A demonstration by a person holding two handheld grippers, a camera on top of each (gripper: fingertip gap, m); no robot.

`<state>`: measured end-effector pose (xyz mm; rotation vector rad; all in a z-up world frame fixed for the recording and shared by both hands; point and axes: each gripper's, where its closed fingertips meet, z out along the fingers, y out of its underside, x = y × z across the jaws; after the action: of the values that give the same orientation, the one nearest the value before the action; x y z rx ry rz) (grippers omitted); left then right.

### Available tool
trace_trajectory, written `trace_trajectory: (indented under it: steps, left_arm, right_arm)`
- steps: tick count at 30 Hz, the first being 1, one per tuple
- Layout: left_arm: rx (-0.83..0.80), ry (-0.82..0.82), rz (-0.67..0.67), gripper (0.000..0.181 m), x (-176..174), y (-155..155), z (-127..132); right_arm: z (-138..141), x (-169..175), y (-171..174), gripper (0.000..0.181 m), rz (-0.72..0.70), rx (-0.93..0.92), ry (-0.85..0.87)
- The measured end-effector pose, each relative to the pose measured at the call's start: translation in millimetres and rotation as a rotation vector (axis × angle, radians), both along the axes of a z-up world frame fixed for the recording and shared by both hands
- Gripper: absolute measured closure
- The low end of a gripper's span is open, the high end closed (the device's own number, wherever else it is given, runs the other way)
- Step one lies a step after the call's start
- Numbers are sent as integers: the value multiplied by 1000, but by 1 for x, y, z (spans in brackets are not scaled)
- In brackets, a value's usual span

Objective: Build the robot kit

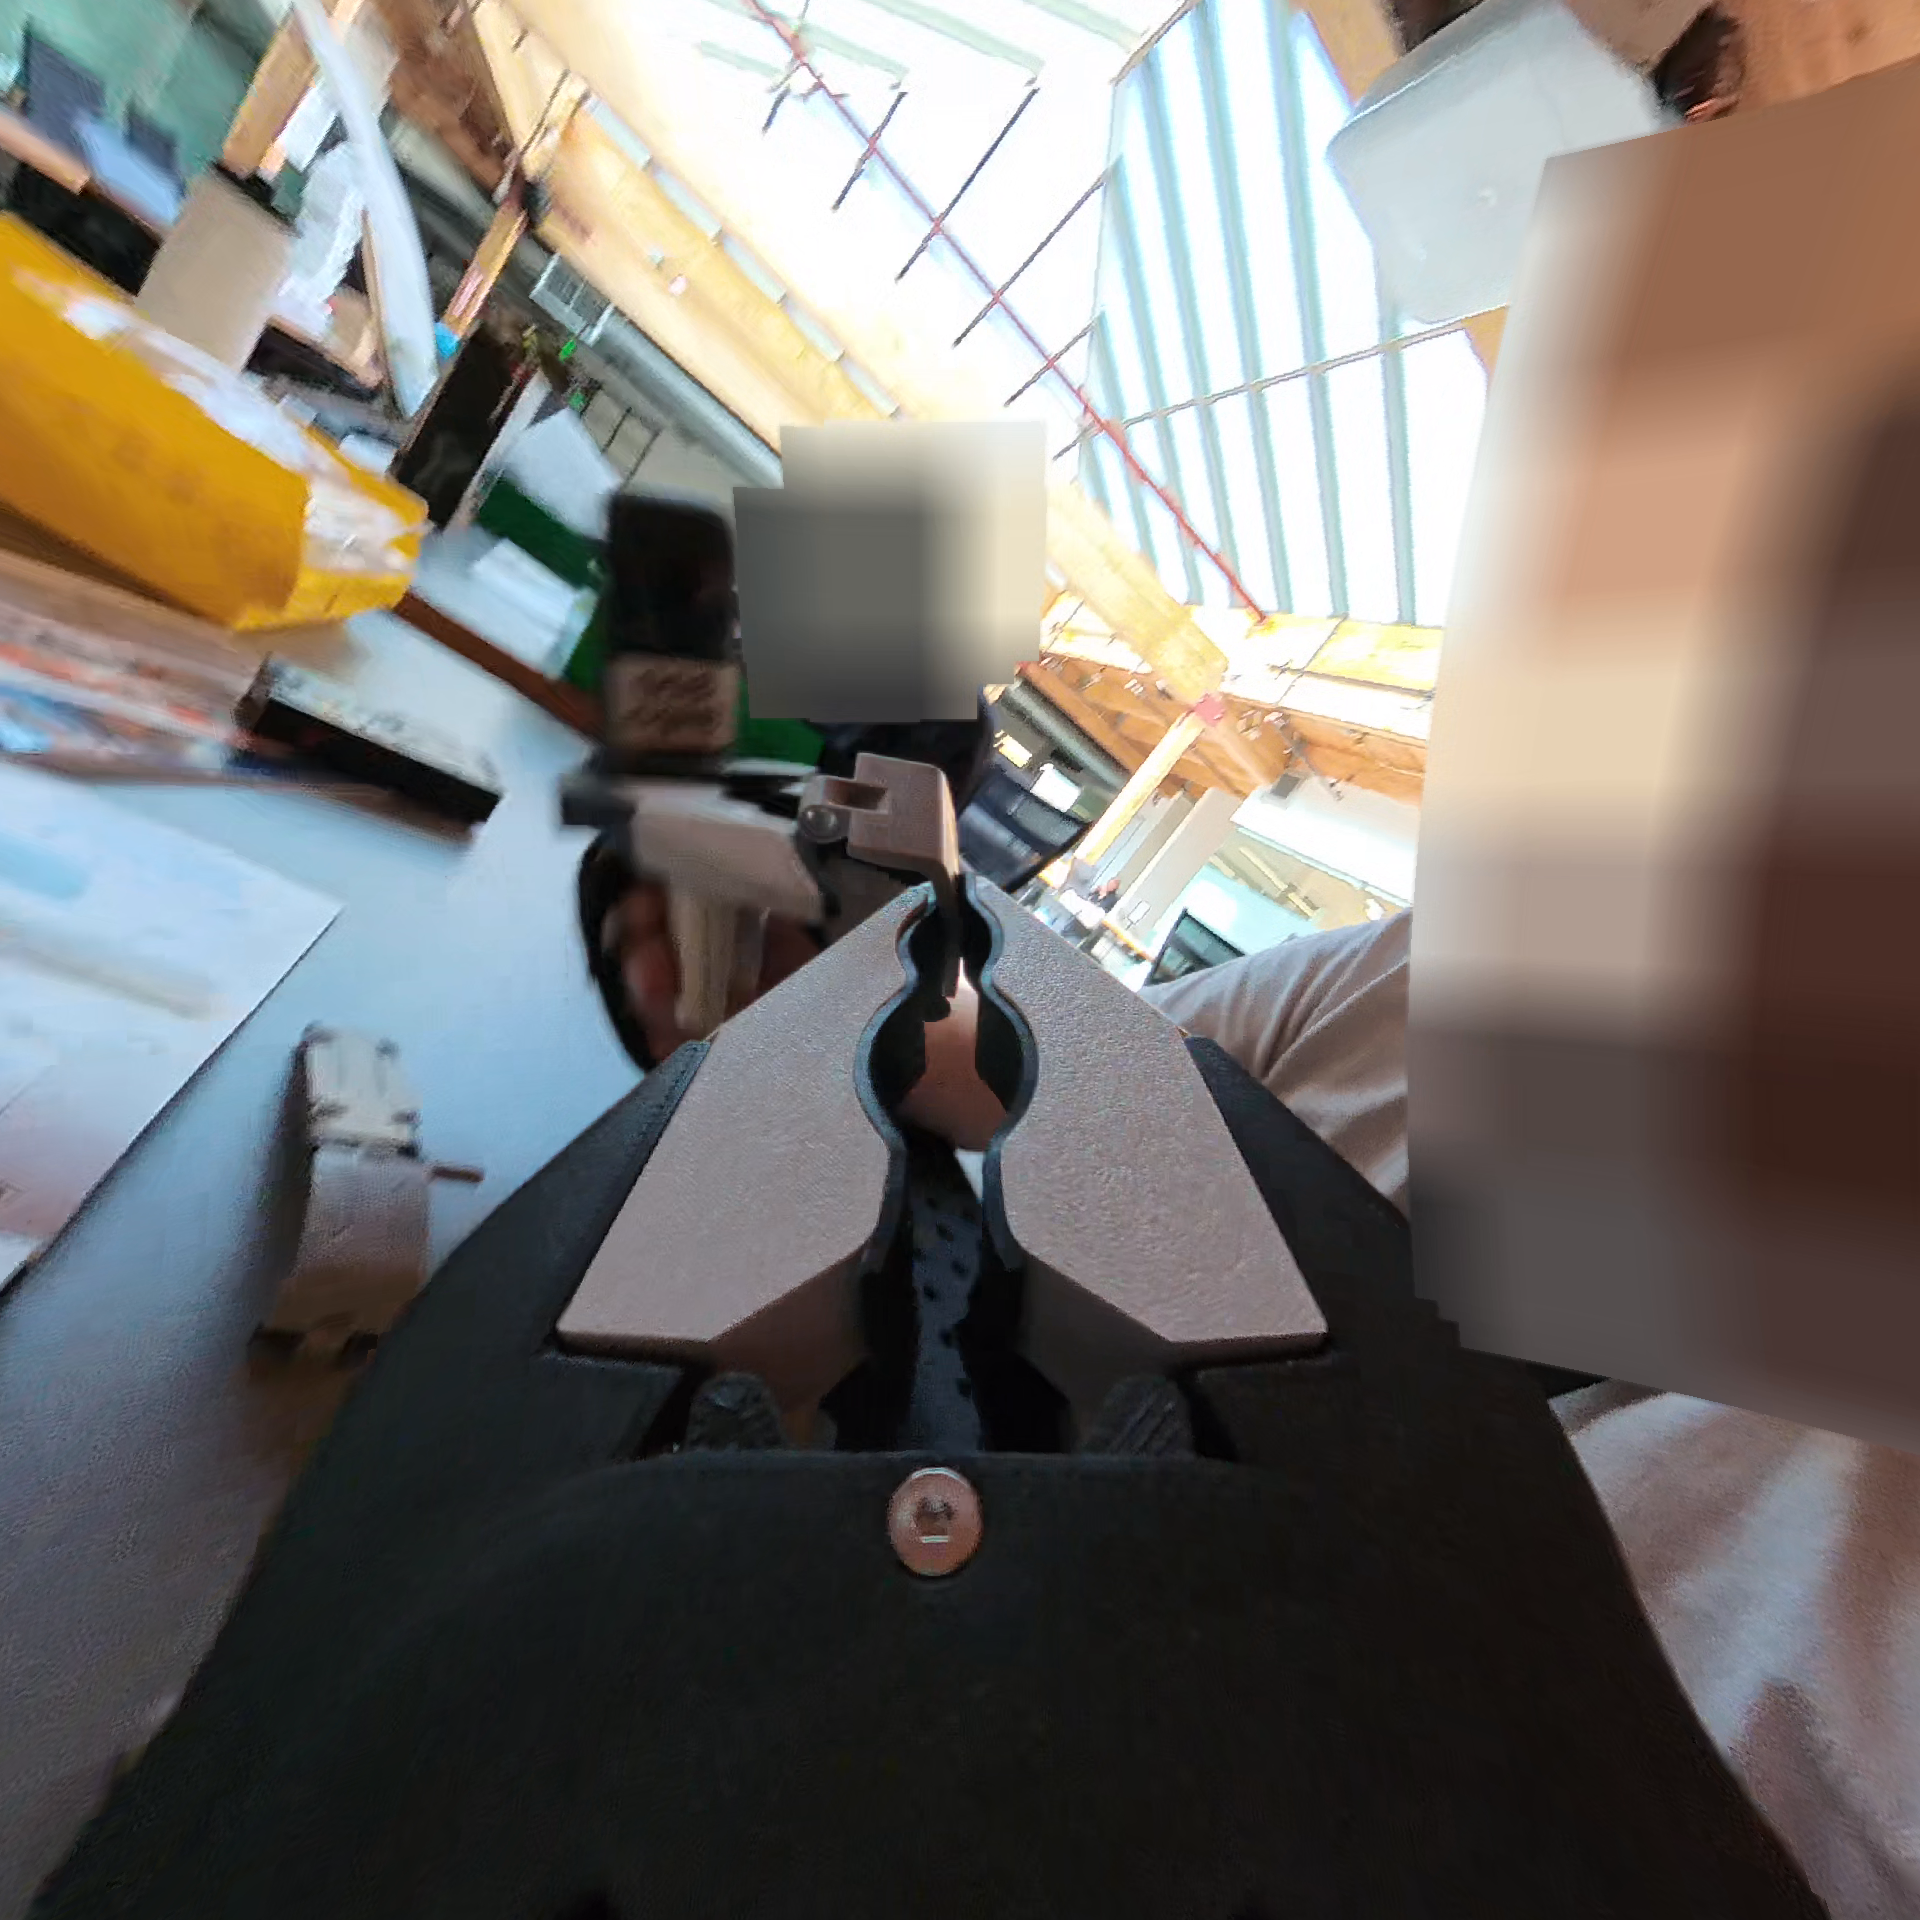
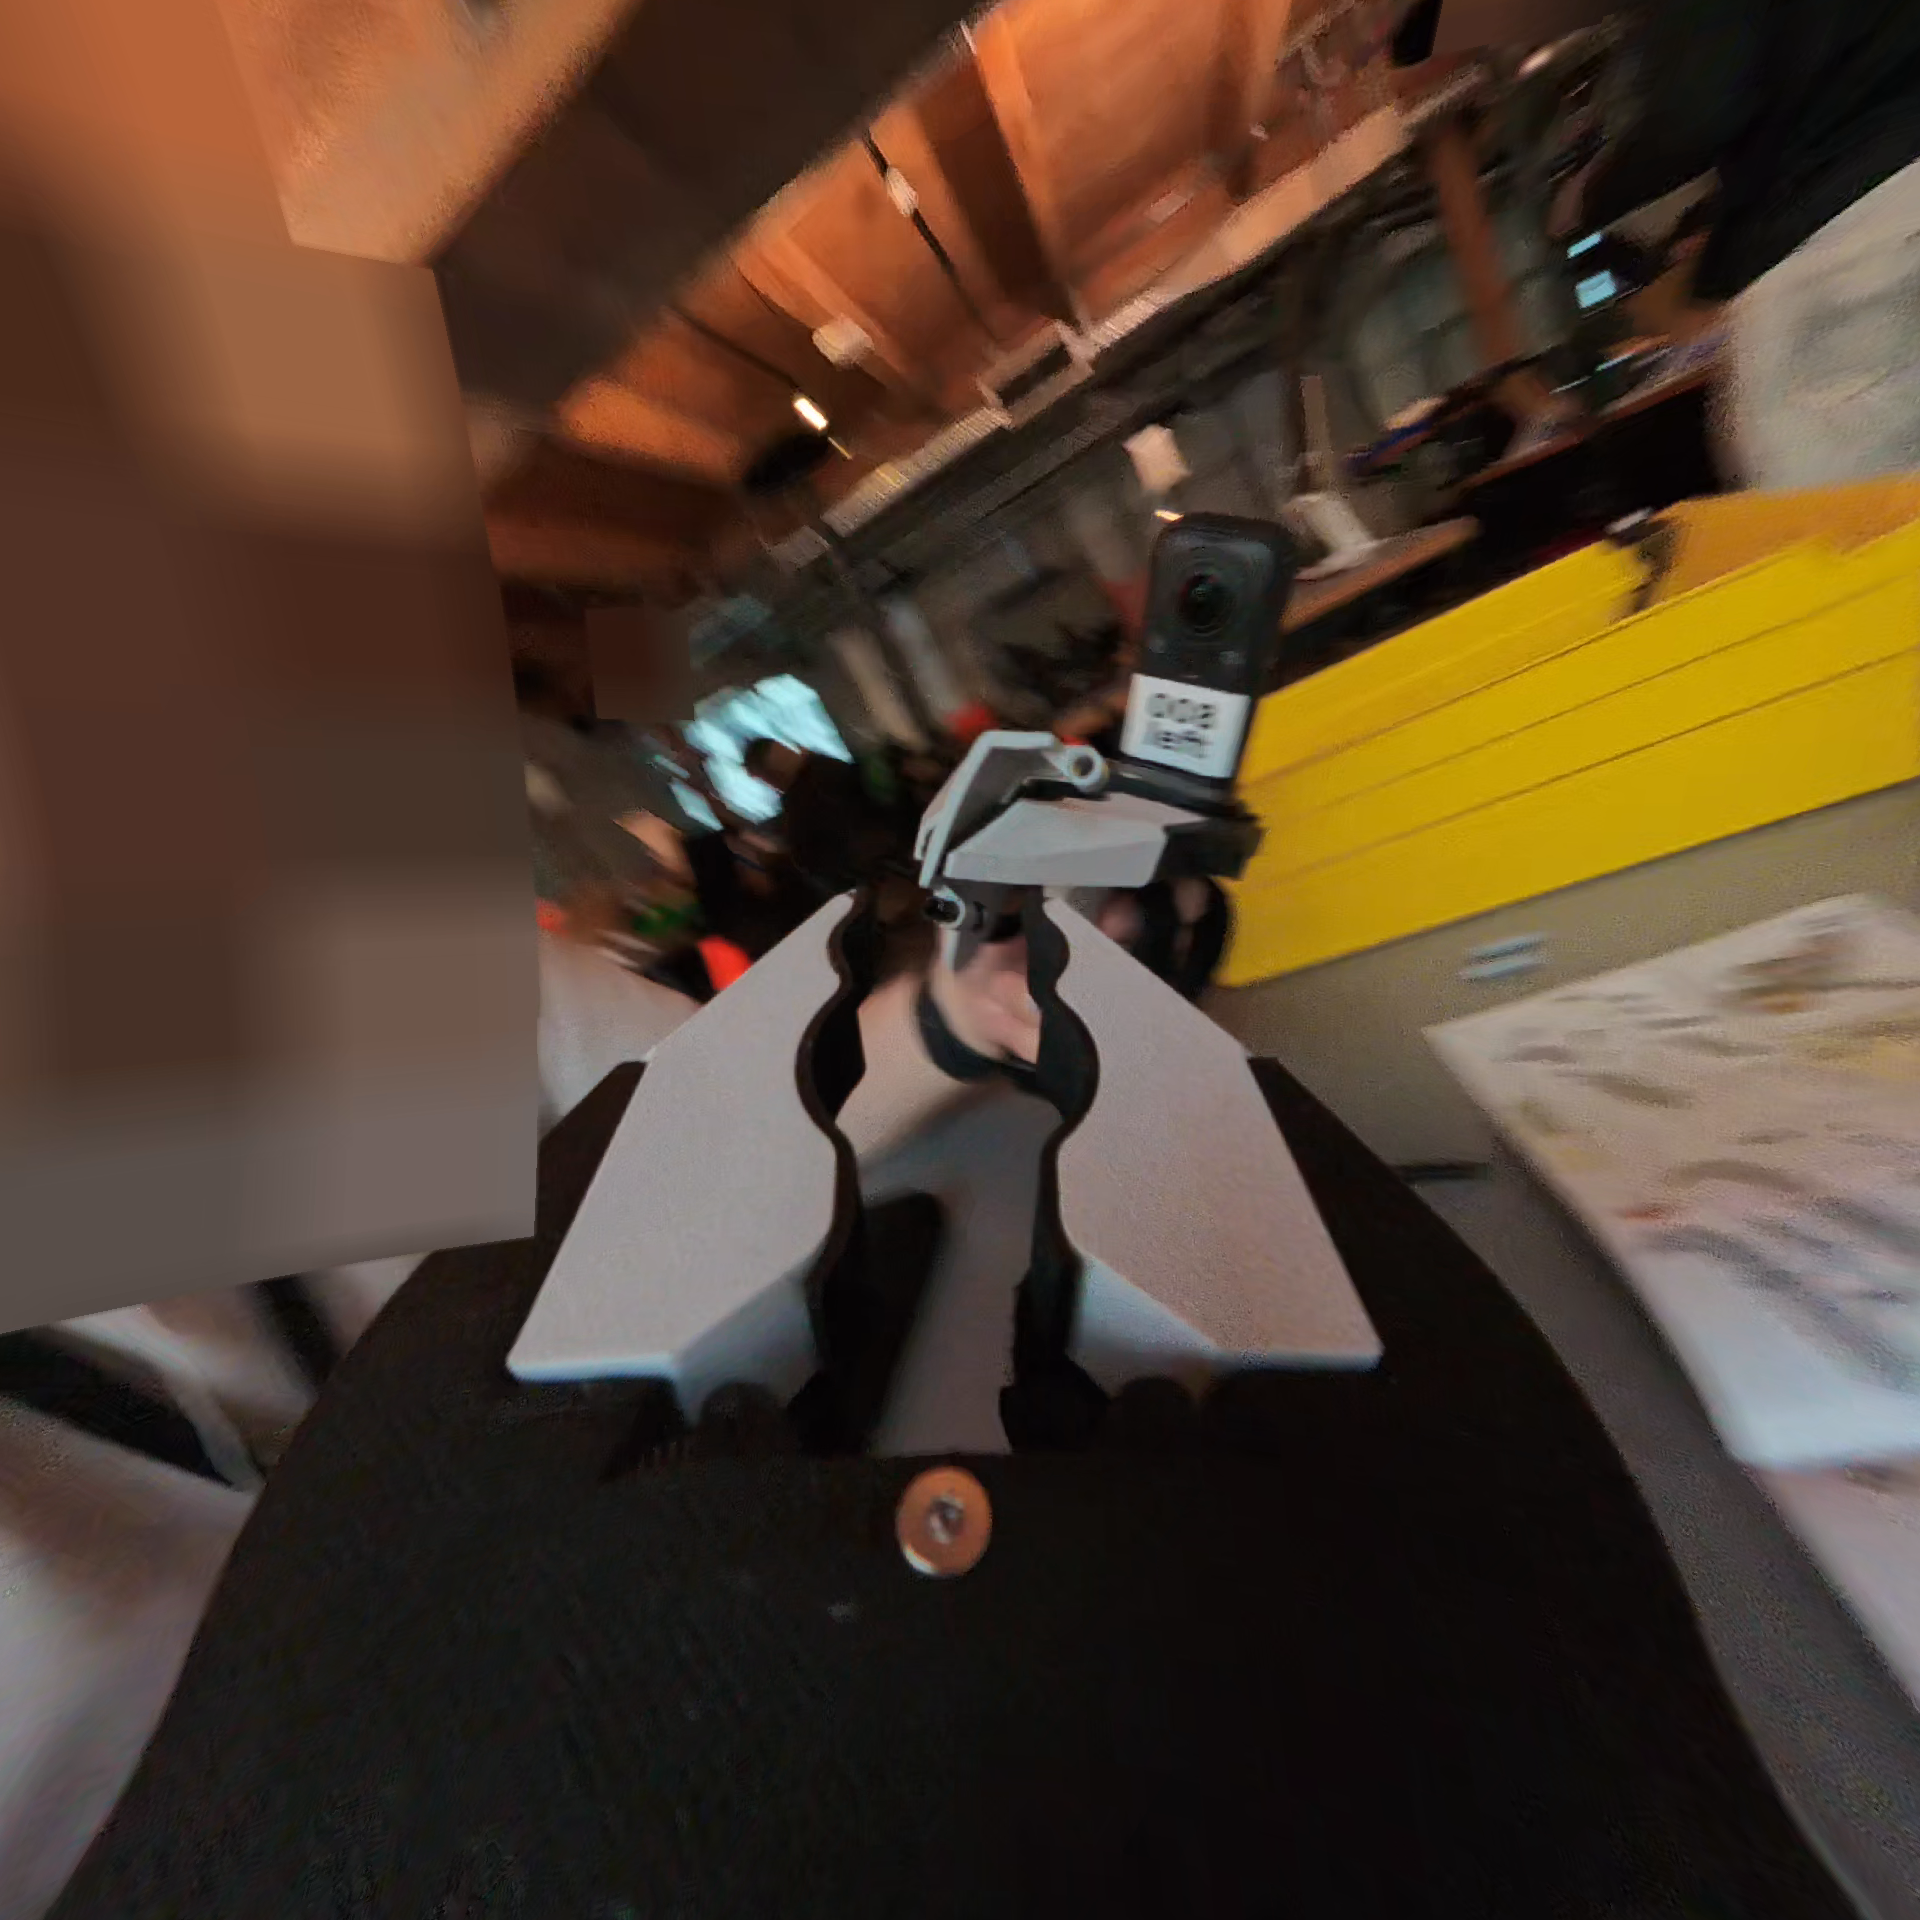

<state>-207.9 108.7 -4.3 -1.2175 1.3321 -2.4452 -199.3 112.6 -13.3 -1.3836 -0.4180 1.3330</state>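
My left gripper [image 1: 951, 914] is shut on the thin tab of a small grey-tan bracket part [image 1: 899, 816], whose blocky head sticks out above the fingertips. My right gripper [image 2: 945, 925] is open and empty, with its tips just short of the left gripper [image 2: 940, 847] and the bracket part [image 2: 1003, 769]. The two grippers face each other above the table. In the left wrist view the right gripper [image 1: 769, 862] is blurred, with a hand behind it. The left gripper's black camera [image 2: 1205, 623] stands above its body.
A second grey blocky part [image 1: 353, 1174] lies on the grey table [image 1: 468, 987]. Printed paper sheets [image 1: 125, 935] [image 2: 1714, 1164] lie on it too. A yellow box [image 1: 156, 447] [image 2: 1558, 748] stands at the table's far side. A person's light sleeve [image 1: 1299, 1018] is close by. My left and right fingertips are right by each other.
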Motion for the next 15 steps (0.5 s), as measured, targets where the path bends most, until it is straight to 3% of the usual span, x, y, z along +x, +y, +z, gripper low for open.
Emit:
trace_trajectory:
  steps: [2, 4, 8, 15]
  left_arm:
    - [6, 106, 17, 181, 7, 6, -16]
    - [-3, 185, 9, 181, 11, 10, -29]
    - [67, 299, 3, 181, 15, 9, -55]
    - [77, 328, -21, 181, 18, 3, -65]
  right_arm:
    - [-10, 4, -2, 155, -160, 177, -318]
    - [-26, 3, -1, 154, -204, 178, -495]
    - [-52, -4, 5, 163, -111, -52, -449]
    - [-71, -8, 5, 177, -79, -112, -504]
